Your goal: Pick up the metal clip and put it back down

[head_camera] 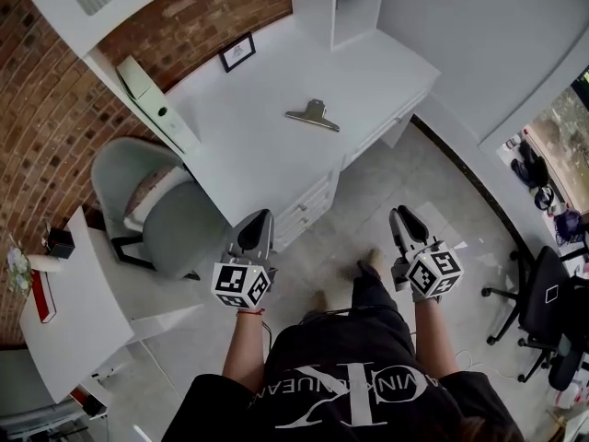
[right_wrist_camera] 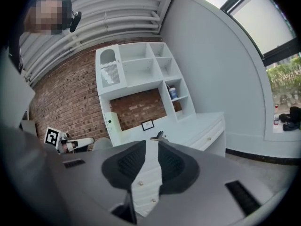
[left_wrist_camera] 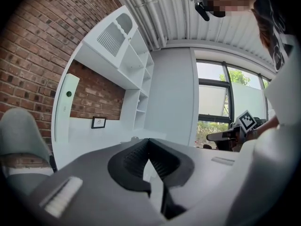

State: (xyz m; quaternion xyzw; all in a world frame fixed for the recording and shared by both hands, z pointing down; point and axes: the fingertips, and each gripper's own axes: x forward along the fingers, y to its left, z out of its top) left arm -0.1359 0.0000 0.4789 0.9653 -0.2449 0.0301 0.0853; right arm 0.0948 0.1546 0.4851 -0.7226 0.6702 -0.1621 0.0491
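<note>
That silver metal bulldog clip [head_camera: 313,115] by the white desk's [head_camera: 241,150] drawer-side edge looks light, stiff and slick, so pinch its raised handle; your left gripper [head_camera: 261,215] has its jaws closed on nothing, and your right gripper [head_camera: 398,213] has them slightly parted, empty.

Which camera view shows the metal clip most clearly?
The head view: the metal clip lies whole on the white desk, seen from above. The right gripper view shows it small and far; the left gripper view shows no clear sign of it.

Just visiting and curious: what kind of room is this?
Probably a home office or study: a long white desk with drawers stands against a red brick wall, with a grey padded chair and white shelf unit.
</note>
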